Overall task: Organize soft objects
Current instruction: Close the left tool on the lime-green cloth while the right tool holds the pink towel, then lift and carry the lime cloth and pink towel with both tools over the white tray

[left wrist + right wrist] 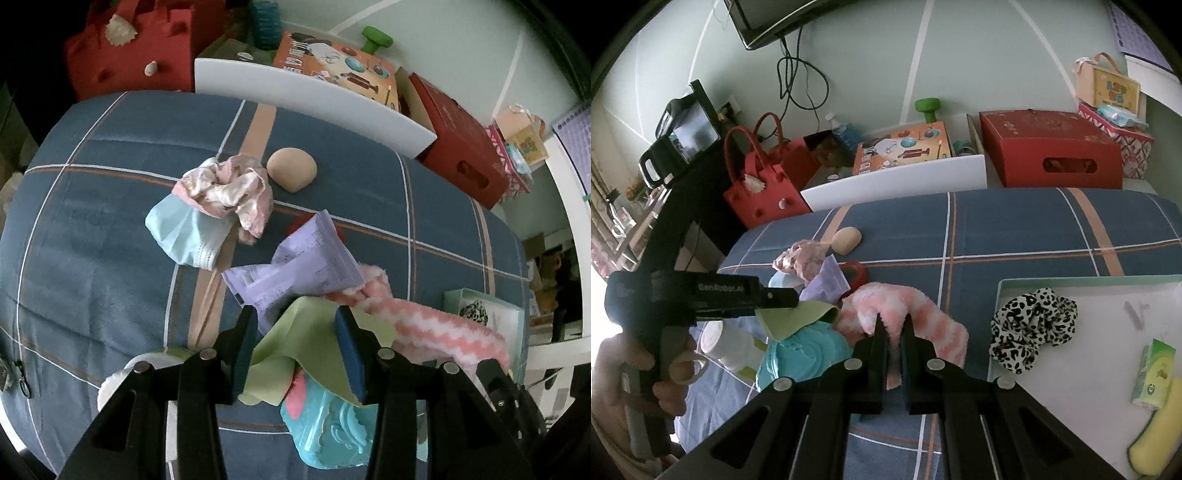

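Note:
A pink-and-white fuzzy sock [905,317] lies on the blue plaid bed [1015,229]; my right gripper [893,325] is shut on its near fold. My left gripper [295,325] is open around a light-green cloth [314,339], also seen in the right wrist view [798,317], above a teal pack [328,424]. The sock shows in the left wrist view [424,325]. Farther off lie a purple packet [306,266], a blue face mask [184,232], a pink floral scrunchie [229,188] and a tan sponge [291,168]. A leopard scrunchie [1034,321] lies in the pale-green tray [1071,282].
The tray also holds a green tissue pack [1154,373] and a yellow object [1160,439]. Behind the bed stand a white bin [897,181], a red box [1049,155] and red felt bags [757,184]. A red ring [855,275] lies by the purple packet.

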Demonstrator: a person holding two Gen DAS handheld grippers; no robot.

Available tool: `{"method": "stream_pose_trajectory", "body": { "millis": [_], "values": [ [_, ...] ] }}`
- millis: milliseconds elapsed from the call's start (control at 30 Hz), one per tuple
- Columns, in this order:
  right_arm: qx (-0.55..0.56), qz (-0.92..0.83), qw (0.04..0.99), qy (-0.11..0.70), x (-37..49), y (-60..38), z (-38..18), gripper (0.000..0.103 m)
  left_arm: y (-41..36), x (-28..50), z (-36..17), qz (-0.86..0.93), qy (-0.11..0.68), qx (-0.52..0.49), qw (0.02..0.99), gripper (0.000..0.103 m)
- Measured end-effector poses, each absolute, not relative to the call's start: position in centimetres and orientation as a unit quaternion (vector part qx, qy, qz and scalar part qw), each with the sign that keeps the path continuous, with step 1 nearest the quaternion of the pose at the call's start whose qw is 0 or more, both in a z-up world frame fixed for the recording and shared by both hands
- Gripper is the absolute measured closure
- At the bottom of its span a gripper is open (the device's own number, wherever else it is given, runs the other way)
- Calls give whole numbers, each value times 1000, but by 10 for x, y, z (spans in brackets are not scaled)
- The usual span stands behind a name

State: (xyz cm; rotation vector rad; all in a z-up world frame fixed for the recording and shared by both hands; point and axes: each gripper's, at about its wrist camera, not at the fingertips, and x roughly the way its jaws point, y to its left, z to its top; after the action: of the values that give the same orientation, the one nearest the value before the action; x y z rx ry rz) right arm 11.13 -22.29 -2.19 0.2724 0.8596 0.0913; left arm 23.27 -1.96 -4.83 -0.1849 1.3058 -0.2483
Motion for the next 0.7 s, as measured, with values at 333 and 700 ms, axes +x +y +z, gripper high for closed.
{"method": "stream_pose_trajectory", "body": {
  "millis": [333, 700],
  "values": [
    [136, 46, 898, 416, 112, -224, -23, 97, -21, 224, -52, -113, 598, -82, 790, 93],
    [143, 46, 898, 414, 113, -226, -25, 97, -3, 210, -37, -104, 558, -102, 817, 100]
  ]
}}
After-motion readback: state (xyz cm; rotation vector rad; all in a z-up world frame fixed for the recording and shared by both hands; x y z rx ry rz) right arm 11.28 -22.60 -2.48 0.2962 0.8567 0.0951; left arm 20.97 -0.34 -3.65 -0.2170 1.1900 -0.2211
